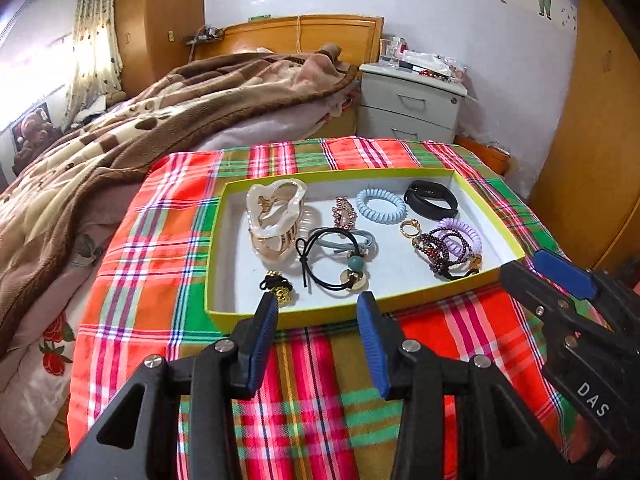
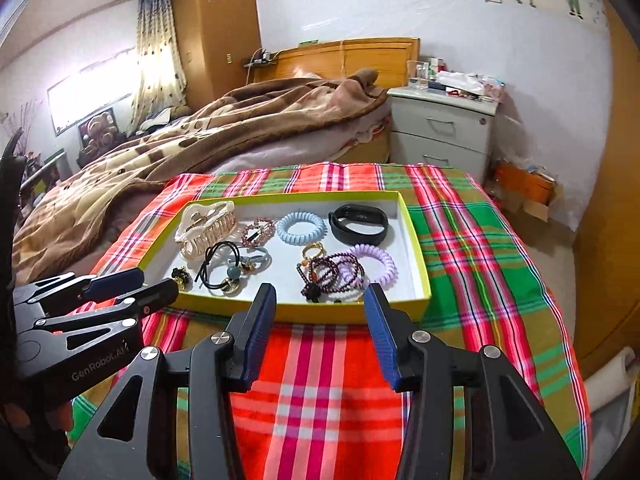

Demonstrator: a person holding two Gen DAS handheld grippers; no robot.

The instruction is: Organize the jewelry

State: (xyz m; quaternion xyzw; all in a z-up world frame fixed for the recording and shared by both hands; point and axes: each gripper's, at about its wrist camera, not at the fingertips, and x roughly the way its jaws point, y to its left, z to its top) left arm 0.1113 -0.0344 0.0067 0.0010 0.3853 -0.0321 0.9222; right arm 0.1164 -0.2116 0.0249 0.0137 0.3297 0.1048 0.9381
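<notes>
A shallow yellow-green box [image 1: 486, 216] [image 2: 416, 252] with a white floor lies on a plaid cloth. In it lie a cream hair claw [image 1: 276, 216] [image 2: 206, 228], a pink rhinestone clip [image 1: 345, 210], a blue coil tie [image 1: 380, 205] [image 2: 301, 227], a black wristband [image 1: 431, 199] [image 2: 358, 224], a purple coil tie [image 1: 460, 236] [image 2: 374, 262], dark bead bracelets [image 1: 444, 254] [image 2: 332, 276], a gold ring [image 1: 409, 227], black and grey hair ties [image 1: 336, 258] [image 2: 228, 268] and a small black-gold piece [image 1: 278, 286]. My left gripper [image 1: 318, 302] and right gripper [image 2: 320, 296] are open and empty, just before the box's near rim.
The plaid cloth [image 1: 312, 392] covers the bed's foot. A brown blanket [image 1: 120, 136] lies heaped to the left. A grey nightstand [image 1: 412, 104] with clutter stands behind. A wooden wardrobe [image 1: 600, 152] is at the right.
</notes>
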